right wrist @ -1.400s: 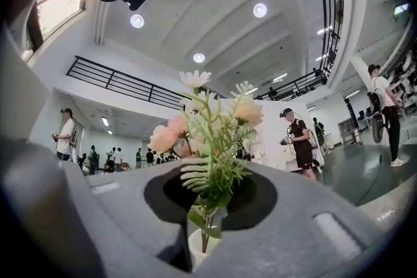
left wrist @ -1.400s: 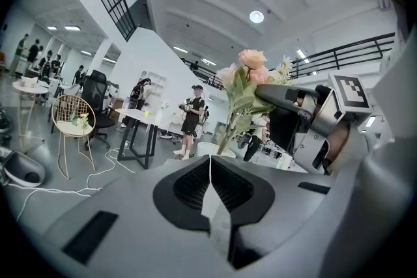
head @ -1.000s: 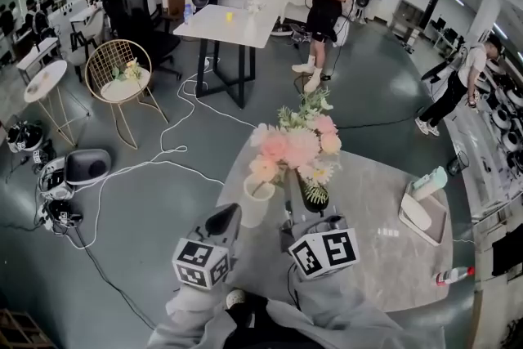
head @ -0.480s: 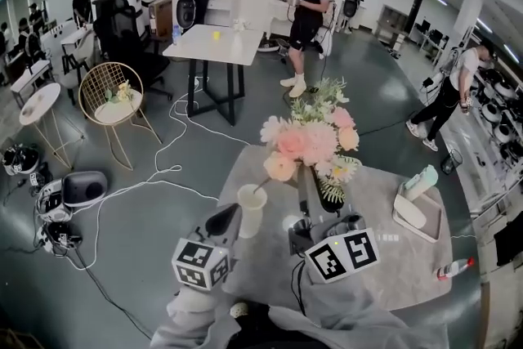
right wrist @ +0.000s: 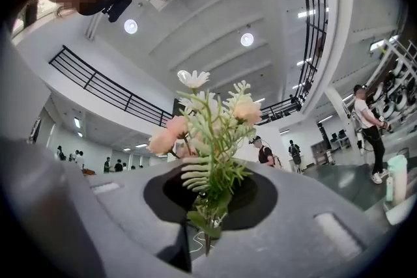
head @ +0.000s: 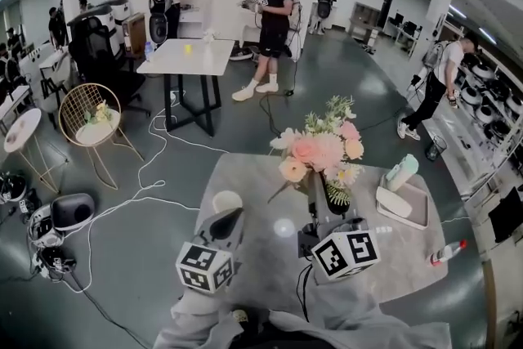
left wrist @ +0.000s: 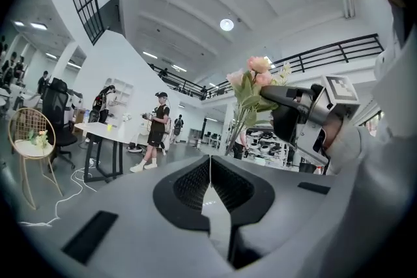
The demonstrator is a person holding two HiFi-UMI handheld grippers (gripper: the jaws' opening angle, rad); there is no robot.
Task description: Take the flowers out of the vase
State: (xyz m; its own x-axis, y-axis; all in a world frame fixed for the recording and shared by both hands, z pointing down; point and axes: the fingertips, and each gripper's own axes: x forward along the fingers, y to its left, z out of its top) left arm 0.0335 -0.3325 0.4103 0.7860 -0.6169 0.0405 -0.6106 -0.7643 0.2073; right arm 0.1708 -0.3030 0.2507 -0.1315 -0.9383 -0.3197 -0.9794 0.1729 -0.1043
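Open tabletop (head: 255, 177) lies between vase (head: 226, 202) and tray (head: 417, 207); flowers (head: 320, 151) rise above its middle.

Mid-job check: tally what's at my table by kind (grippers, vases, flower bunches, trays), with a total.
grippers: 2, left gripper and right gripper
vase: 1
flower bunch, held by the right gripper: 1
tray: 1
total: 5

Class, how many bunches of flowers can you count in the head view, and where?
2. One bunch is clamped in the right gripper above the grey table; a smaller bunch lies on the gold wire chair at far left. More may be hidden.
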